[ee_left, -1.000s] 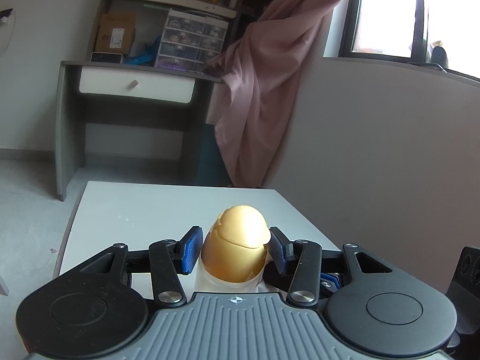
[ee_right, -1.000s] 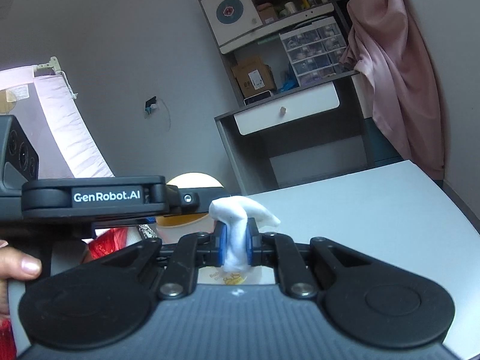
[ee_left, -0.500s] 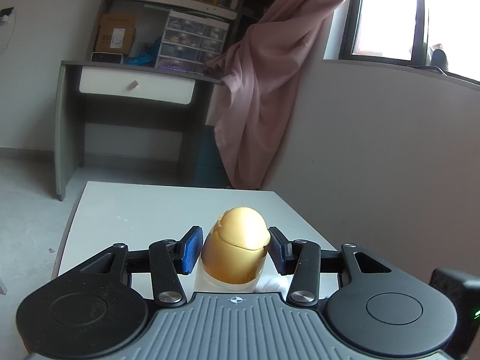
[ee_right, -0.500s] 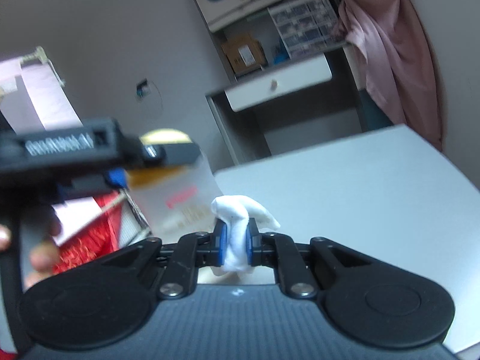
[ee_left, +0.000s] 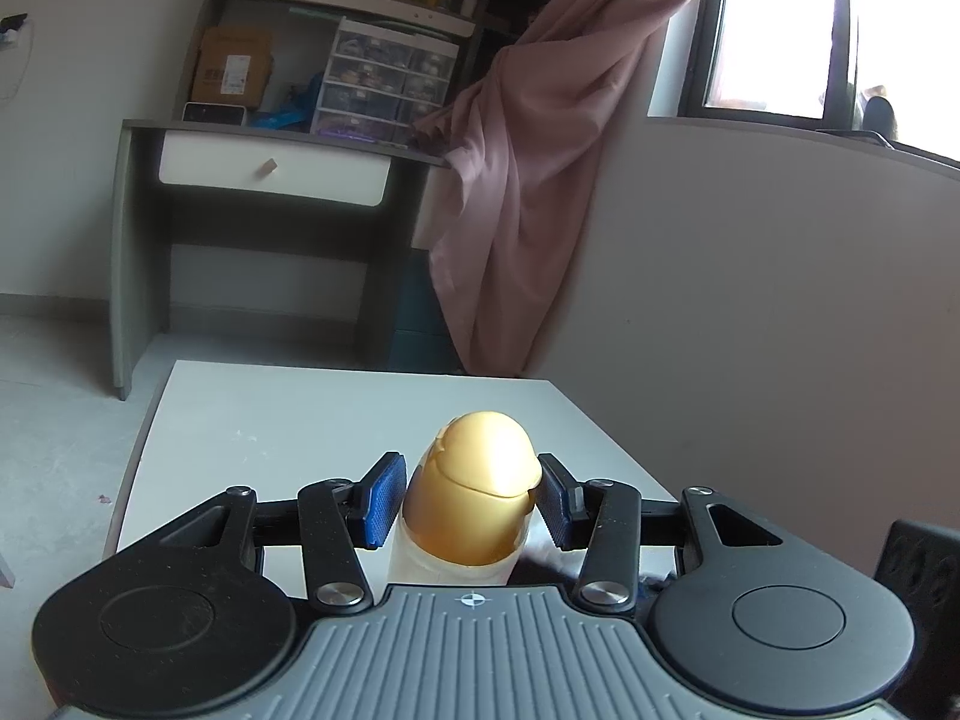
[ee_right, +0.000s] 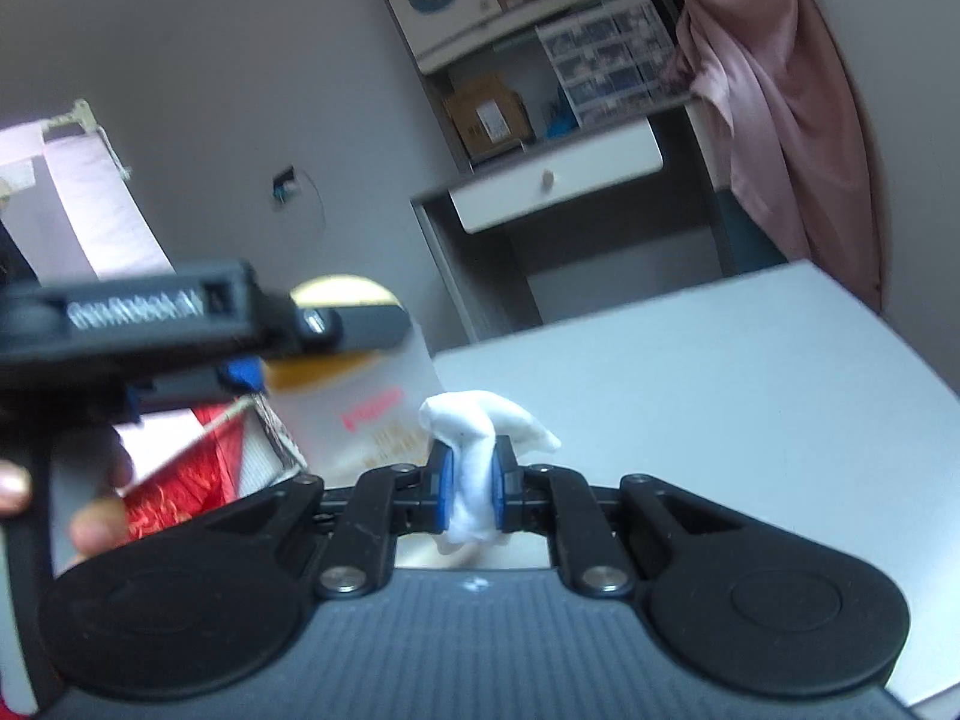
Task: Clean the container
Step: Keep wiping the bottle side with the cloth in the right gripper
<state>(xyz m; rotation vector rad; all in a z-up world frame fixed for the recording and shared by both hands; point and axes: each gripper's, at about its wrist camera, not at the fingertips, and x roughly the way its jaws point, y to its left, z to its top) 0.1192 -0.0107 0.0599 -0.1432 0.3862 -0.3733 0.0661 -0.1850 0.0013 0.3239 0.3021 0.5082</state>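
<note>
My left gripper (ee_left: 470, 498) is shut on the container (ee_left: 471, 510), a translucent bottle with a gold domed cap, held upright above the white table (ee_left: 300, 414). In the right wrist view the container (ee_right: 354, 396) shows at left with red print on its side, the left gripper (ee_right: 198, 354) clamped near its cap. My right gripper (ee_right: 471, 486) is shut on a white wad of cloth (ee_right: 474, 456). The cloth sits just right of the container's lower side, close to or touching it.
The white table (ee_right: 690, 390) reaches right and away. A person's hand (ee_right: 54, 498) and a red patterned item (ee_right: 180, 468) are at left. A grey desk with a drawer (ee_left: 270, 174), shelves and a pink curtain (ee_left: 540, 180) stand behind.
The right gripper with the cloth has moved and tilted, so the container now appears larger and closer beside the cloth. The left gripper has held the container nearly still.
</note>
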